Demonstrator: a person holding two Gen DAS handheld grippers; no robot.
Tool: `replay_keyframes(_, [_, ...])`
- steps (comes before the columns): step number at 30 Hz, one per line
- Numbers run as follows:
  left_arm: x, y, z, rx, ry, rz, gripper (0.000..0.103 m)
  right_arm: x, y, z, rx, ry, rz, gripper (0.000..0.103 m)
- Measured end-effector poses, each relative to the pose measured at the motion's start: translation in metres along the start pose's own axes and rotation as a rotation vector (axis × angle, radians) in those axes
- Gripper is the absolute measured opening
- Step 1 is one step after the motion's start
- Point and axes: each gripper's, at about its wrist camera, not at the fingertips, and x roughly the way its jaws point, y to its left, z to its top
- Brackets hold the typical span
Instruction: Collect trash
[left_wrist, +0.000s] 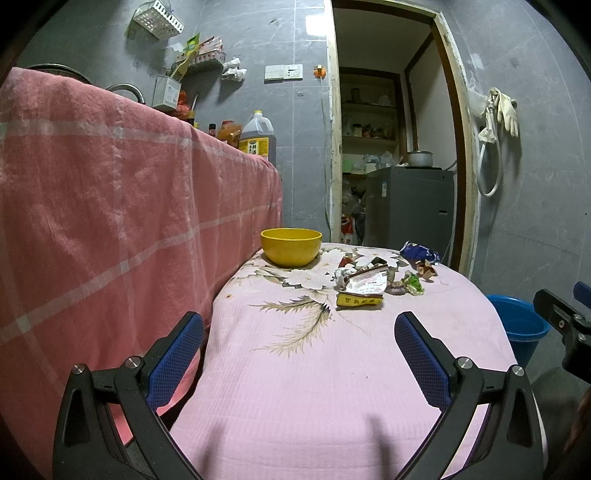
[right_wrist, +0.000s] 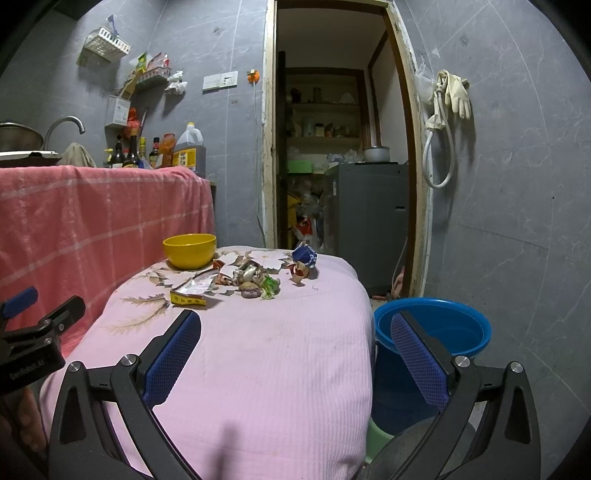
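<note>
On the pink floral-covered table (left_wrist: 314, 369), the trash pile (left_wrist: 373, 282) lies toward the far edge, right of the yellow bowl (left_wrist: 290, 246), with bare cloth between it and both grippers. Left gripper (left_wrist: 299, 332) and right gripper (right_wrist: 295, 330) are both spread wide and hold nothing. Only the right wrist view shows the whole blue bucket (right_wrist: 432, 332) just beside the table's right edge; the left view shows the pink-draped counter (left_wrist: 110, 203) close along the left edge.
</note>
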Motion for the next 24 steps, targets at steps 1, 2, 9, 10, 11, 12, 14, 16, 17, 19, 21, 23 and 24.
replay_keyframes(1, [-0.0002,0.0007,-0.0001,0.001,-0.001,-0.001,0.101,-0.0007,0.0021,-0.0002,0.0,0.0,-0.001,0.103])
replay_keyframes(2, [-0.0007,-0.0002,-0.0005,0.003,-0.002,-0.001,0.101,-0.0007,0.0012,-0.0002,0.002,0.0,0.001,0.103])
replay_keyframes(9, [-0.0033,-0.0032,0.0005,0.012,-0.004,0.001,0.101,0.0008,0.0014,-0.0015,0.003,0.001,0.003,0.103])
replay_keyframes(10, [-0.0033,-0.0032,0.0004,0.012,-0.004,0.001,0.101,0.0006,0.0008,-0.0015,0.002,0.001,0.003,0.103])
replay_keyframes(11, [-0.0033,-0.0033,0.0002,0.013,-0.005,0.001,0.101,0.0008,0.0018,-0.0016,0.002,0.002,0.003,0.103])
replay_keyframes(12, [-0.0033,-0.0033,0.0001,0.013,-0.005,0.001,0.101,0.0005,0.0032,-0.0026,0.002,0.003,0.003,0.103])
replay_keyframes(14, [-0.0034,-0.0031,-0.0002,0.013,-0.005,0.002,0.101,0.0016,0.0002,-0.0031,0.002,0.004,0.004,0.103])
replay_keyframes(16, [-0.003,-0.0031,-0.0003,0.013,-0.004,0.001,0.101,0.0018,-0.0002,-0.0031,0.002,0.003,0.003,0.103])
replay_keyframes(17, [-0.0029,-0.003,-0.0004,0.013,-0.003,0.003,0.101,0.002,0.0003,-0.0033,0.002,0.003,0.003,0.103])
replay_keyframes(19, [-0.0024,-0.0028,-0.0006,0.013,-0.001,0.005,0.101,0.0024,0.001,-0.0037,0.001,0.005,0.002,0.103])
replay_keyframes(21, [-0.0007,-0.0029,-0.0019,0.013,0.001,0.005,0.101,0.002,0.0005,-0.0065,0.001,0.006,0.0,0.103])
replay_keyframes(23, [-0.0006,-0.0028,-0.0018,0.013,0.001,0.005,0.101,0.0023,-0.0002,-0.0066,0.003,0.007,0.002,0.103])
replay_keyframes(24, [-0.0007,-0.0028,-0.0018,0.013,0.001,0.004,0.101,0.0025,-0.0001,-0.0072,0.004,0.01,0.003,0.103])
